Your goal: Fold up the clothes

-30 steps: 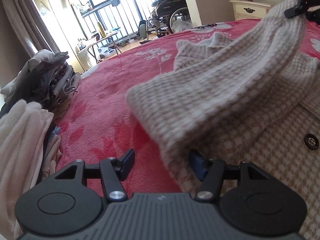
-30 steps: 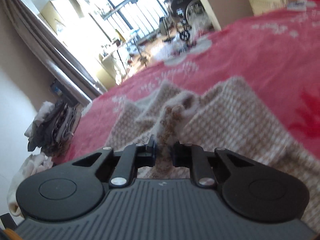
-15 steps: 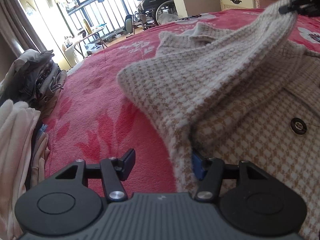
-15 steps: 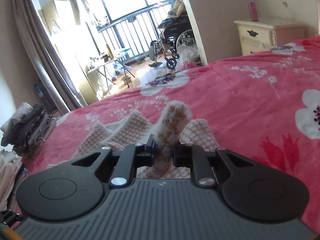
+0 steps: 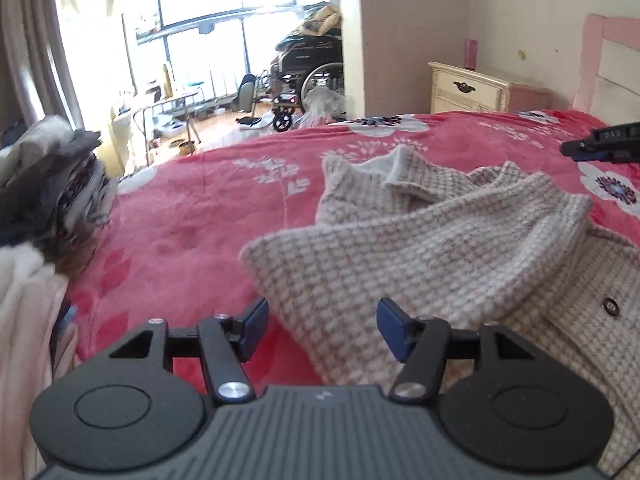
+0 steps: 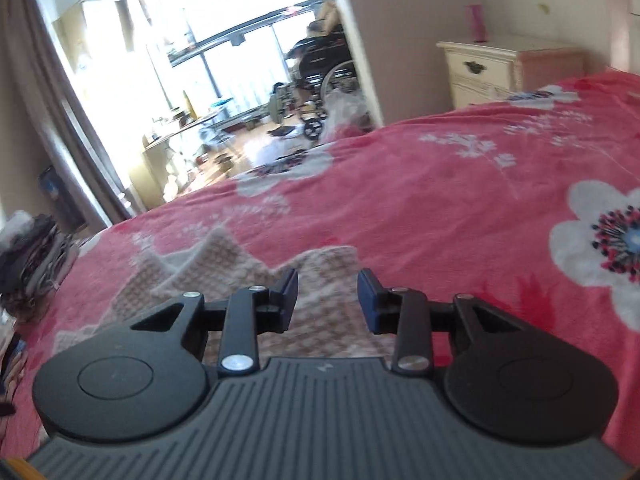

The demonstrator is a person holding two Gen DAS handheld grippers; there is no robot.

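Observation:
A beige houndstooth jacket (image 5: 432,248) with dark buttons lies on the red floral bedspread (image 5: 208,216), one sleeve folded across its front. My left gripper (image 5: 322,322) is open just above the folded sleeve's near edge, holding nothing. My right gripper (image 6: 327,294) is open and empty above the jacket's collar end (image 6: 320,280); its tip also shows at the right edge of the left wrist view (image 5: 600,146).
A pile of dark and pale clothes (image 5: 52,184) sits at the bed's left edge, with white garments (image 5: 24,320) nearer. A cream nightstand (image 5: 468,88) and a pink headboard (image 5: 608,64) stand at the far right. A wheelchair (image 5: 308,76) stands by the window.
My right gripper opened and let go of the sleeve, which dropped flat across the jacket. Both grippers rose and tilted up slightly.

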